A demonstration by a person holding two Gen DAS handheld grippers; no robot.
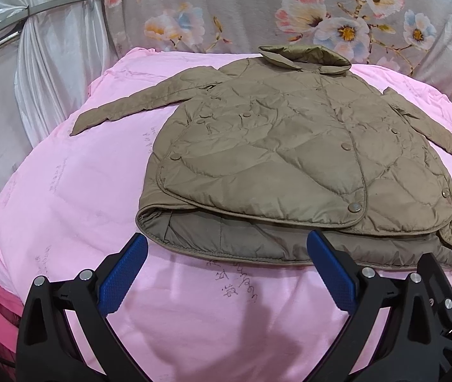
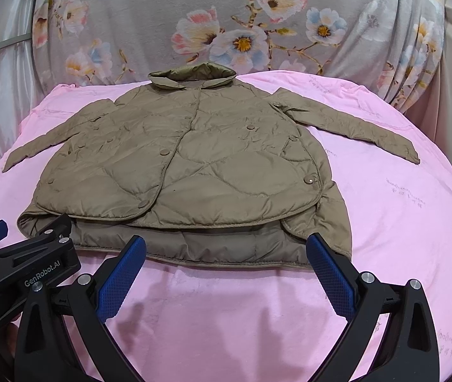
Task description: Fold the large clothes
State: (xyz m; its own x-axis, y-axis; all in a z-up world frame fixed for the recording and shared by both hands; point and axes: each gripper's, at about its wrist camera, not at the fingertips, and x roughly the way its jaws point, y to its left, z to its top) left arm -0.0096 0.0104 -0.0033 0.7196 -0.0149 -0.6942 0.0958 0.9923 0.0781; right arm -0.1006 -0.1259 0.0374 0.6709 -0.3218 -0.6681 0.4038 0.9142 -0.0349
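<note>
Quilted olive jacket (image 2: 181, 172) lies flat, front up, on pink blanket (image 2: 401, 222), hem just ahead of both jaws. Left gripper (image 1: 227, 256), right gripper (image 2: 226, 254): jaws wide, empty. Judgement: pinch sleeve at cuff, fold inward, lift low. Floral sheet (image 2: 226, 16) hangs behind; nothing obstructs.

Jacket (image 2: 181, 165) laid flat on bed cover (image 2: 401, 222), front side up, collar (image 2: 192, 76) at far end, hem nearest the cameras. Sleeves extended to left (image 2: 51, 141) and right (image 2: 353, 127), resting on the cover. Patterned curtain (image 2: 226, 16) hanging behind the bed. Right gripper (image 2: 226, 248) positioned before the hem, jaws spread wide, clear of the fabric. Left gripper (image 1: 226, 248) beside it on the left, also before the hem, jaws spread apart, holding nothing.
</note>
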